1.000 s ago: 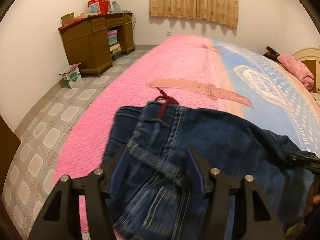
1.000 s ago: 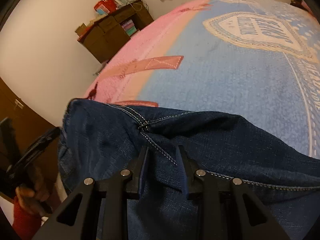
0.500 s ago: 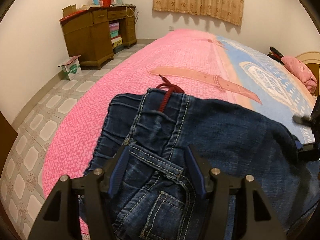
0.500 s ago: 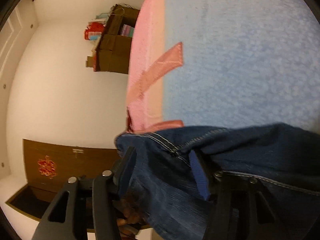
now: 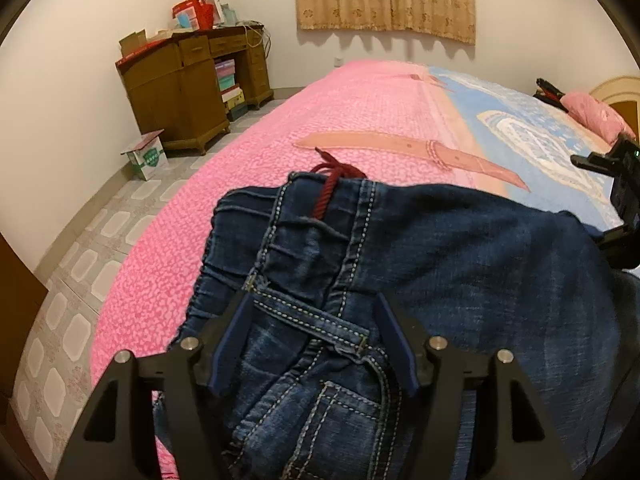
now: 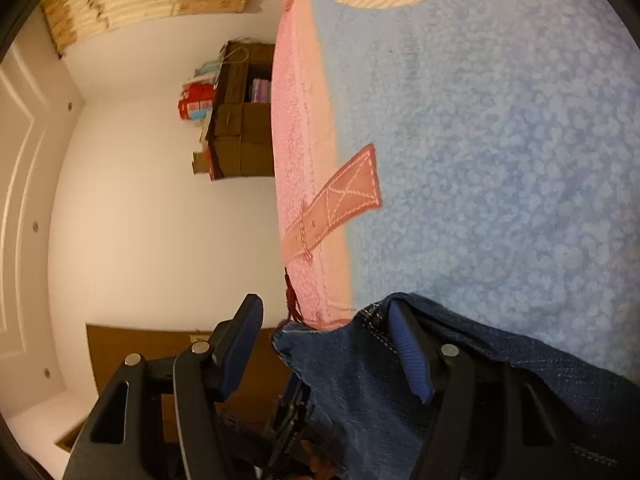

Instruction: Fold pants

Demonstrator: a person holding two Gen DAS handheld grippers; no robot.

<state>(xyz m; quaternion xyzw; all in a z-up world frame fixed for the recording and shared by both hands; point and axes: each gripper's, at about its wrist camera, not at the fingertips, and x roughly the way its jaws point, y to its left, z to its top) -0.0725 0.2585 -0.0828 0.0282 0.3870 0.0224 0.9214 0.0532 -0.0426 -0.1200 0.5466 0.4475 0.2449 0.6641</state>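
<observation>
Dark denim pants (image 5: 440, 272) lie bunched at the near end of the bed (image 5: 360, 112), waistband and red drawstring (image 5: 328, 188) toward the pink side. Left gripper (image 5: 316, 344): jaws spread wide, released, straddling a belt loop and seam. Right gripper (image 6: 332, 344): jaws likewise released, wide apart, one blue pad (image 6: 408, 352) against the fabric edge.

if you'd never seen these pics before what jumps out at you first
The dark blue jeans fill the foreground, bunched on the near end of the bed, a dark red drawstring trailing from the waistband. The left claw straddles a belt loop with its jaws apart, and the right claw is open too, one finger against the denim edge. Behind lies the pink and blue bedspread, with a brown wooden desk by the wall at left.
</observation>
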